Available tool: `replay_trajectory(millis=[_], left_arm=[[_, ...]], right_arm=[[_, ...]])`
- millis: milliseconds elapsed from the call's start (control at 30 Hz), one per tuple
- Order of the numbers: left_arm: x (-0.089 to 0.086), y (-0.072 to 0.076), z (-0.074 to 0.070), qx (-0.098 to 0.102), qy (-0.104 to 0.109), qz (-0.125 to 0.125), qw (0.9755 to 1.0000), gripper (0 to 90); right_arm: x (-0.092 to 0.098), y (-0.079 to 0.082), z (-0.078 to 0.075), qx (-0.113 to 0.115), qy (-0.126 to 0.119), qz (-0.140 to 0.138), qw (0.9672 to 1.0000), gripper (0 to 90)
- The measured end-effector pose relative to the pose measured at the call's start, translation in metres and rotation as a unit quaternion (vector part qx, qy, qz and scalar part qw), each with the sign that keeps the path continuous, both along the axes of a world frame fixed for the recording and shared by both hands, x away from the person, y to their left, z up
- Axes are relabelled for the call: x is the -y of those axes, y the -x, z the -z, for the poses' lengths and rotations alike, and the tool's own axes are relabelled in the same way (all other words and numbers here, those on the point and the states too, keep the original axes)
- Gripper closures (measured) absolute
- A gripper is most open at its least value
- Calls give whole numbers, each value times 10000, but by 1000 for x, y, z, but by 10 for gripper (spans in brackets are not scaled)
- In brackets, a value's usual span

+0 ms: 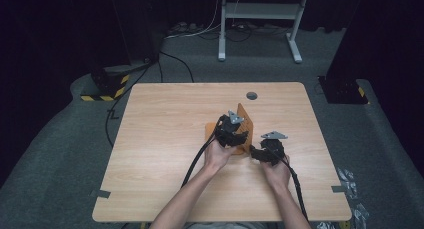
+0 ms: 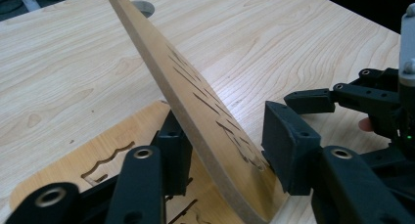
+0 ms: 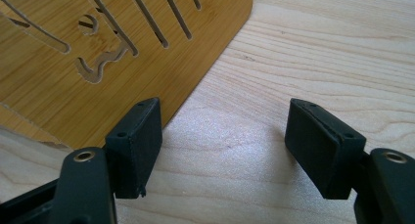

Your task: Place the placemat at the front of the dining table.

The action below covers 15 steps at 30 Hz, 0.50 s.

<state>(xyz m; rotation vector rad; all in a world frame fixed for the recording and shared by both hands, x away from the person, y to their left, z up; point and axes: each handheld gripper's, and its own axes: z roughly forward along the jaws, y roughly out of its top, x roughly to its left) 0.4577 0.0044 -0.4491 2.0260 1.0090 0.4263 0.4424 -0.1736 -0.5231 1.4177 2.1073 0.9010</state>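
A thin wooden panel (image 1: 243, 120) with cut slots stands tilted on edge at the table's middle, over a second panel (image 1: 210, 131) lying flat. My left gripper (image 1: 235, 134) is shut on the tilted panel (image 2: 195, 101): one jaw presses its back, the other meets its slotted face near the bottom edge. The flat panel (image 2: 112, 145) lies under and behind it. My right gripper (image 1: 257, 153) stands open just right of the panels, low over the table. In the right gripper view the slotted panel (image 3: 122, 48) is ahead to the left of the open right gripper (image 3: 225, 136), with bare tabletop between the jaws.
The light wood table (image 1: 165, 119) has a round grey cable hole (image 1: 251, 95) behind the panels. Cables trail from both grippers toward the near edge. Past the table are a white metal frame (image 1: 260, 11) and grey carpet.
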Motion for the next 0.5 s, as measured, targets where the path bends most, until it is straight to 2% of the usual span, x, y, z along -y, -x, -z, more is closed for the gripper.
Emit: replay_trajectory(millis=[167,367,500], left_arm=[[3,1,-2,6,52,70,10000,629],[7,3,-3,60,59,48,10000,639],[7,3,-3,117,-19,74,9999,650]], right_arm=[[0,0,0,1,3,-5,10000,299],[1,0,0,36,17,4,10000,300],[1,0,0,33,23,-6,10000,300]])
